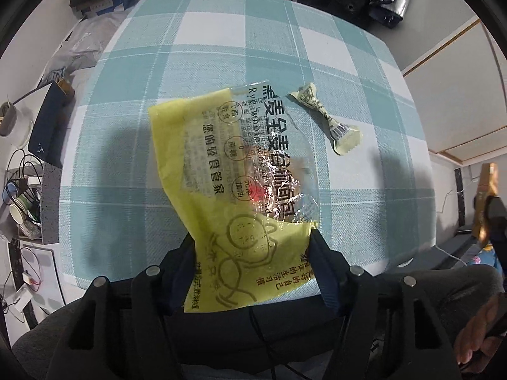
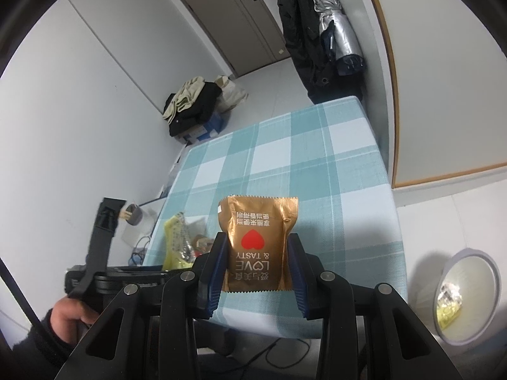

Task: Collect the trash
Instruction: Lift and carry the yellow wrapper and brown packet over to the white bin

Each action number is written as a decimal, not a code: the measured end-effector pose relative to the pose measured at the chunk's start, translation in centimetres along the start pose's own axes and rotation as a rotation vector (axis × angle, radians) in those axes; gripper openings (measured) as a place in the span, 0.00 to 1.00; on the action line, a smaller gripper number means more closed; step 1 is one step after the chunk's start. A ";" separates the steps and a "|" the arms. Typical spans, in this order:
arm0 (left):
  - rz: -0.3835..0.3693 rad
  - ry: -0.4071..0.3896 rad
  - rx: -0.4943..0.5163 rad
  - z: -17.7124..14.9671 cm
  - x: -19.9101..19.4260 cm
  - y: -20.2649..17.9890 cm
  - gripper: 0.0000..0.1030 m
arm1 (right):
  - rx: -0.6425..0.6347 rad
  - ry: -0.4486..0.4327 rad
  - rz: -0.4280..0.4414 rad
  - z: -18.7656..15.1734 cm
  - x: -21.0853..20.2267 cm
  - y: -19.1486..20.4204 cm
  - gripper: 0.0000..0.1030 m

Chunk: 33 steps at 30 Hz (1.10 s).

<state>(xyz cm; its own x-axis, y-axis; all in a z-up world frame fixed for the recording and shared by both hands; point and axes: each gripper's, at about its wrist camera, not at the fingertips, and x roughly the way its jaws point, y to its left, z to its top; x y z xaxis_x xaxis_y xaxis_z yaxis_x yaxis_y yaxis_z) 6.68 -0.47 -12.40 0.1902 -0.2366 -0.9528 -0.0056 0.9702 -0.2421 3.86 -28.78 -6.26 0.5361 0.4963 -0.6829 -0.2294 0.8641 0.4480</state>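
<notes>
My left gripper [image 1: 252, 237] is shut on a yellow and clear food wrapper [image 1: 196, 145], its pads pressing on the wrapper's two edges. The wrapper hangs just above the teal checked tablecloth [image 1: 221, 47] and casts a shadow on it. A small twisted pale wrapper [image 1: 329, 120] lies on the cloth to the right of it. My right gripper [image 2: 258, 237] is shut on a gold snack packet [image 2: 259, 215] with a red heart, held upright over the table's near edge. In the right wrist view the yellow wrapper [image 2: 176, 243] shows at the left.
A grey-rimmed bin [image 2: 494, 272] with trash in it stands on the floor at the lower right. A dark blue case [image 1: 47, 120], cups and cables [image 1: 22, 202] crowd the table's left side. A clothes pile [image 2: 193, 101] and hanging coats [image 2: 304, 41] lie beyond the table.
</notes>
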 end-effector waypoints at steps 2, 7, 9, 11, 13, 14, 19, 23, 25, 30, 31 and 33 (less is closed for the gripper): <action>-0.016 -0.010 -0.001 -0.8 -0.5 0.6 0.61 | -0.001 0.005 -0.005 0.0 0.3 0.1 0.35; -0.061 -0.043 0.012 -1.2 -1.4 1.5 0.61 | 0.001 0.012 -0.008 0.1 1.0 0.6 0.35; -0.078 -0.062 0.016 -1.3 -2.4 1.5 0.61 | -0.003 0.015 -0.008 0.0 1.3 0.9 0.35; -0.087 -0.088 0.019 -1.0 -3.4 1.2 0.61 | -0.009 0.016 -0.004 0.0 1.5 1.3 0.35; -0.096 -0.116 0.025 -0.7 -4.4 1.0 0.61 | -0.018 0.015 -0.001 0.0 1.7 1.8 0.35; -0.102 -0.134 0.029 -0.6 -4.8 0.9 0.61 | -0.023 0.012 0.003 0.0 1.8 2.0 0.35; -0.124 -0.223 0.040 -0.7 -6.8 0.5 0.61 | -0.041 -0.007 0.033 0.3 1.4 3.2 0.35; -0.121 -0.312 0.058 -0.4 -9.3 0.1 0.61 | -0.052 -0.049 0.057 1.2 -0.6 4.1 0.35; -0.122 -0.350 0.064 -0.1 -10.3 -0.1 0.61 | -0.063 -0.081 0.059 2.1 -2.1 4.4 0.35; -0.166 -0.419 0.094 0.7 -12.2 -2.1 0.61 | -0.082 -0.145 0.049 3.8 -5.7 4.6 0.35; -0.173 -0.423 0.105 0.9 -12.4 -2.5 0.61 | -0.081 -0.159 0.049 4.1 -6.5 4.5 0.35; -0.187 -0.435 0.134 1.2 -12.8 -4.0 0.61 | -0.077 -0.187 0.049 4.5 -8.1 4.3 0.35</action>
<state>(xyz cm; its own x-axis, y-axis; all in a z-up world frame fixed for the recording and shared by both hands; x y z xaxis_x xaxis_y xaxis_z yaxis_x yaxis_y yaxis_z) 5.46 -1.26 0.99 0.5689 -0.3913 -0.7234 0.1889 0.9182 -0.3482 2.22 -29.50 3.79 0.6624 0.5202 -0.5391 -0.3169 0.8466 0.4276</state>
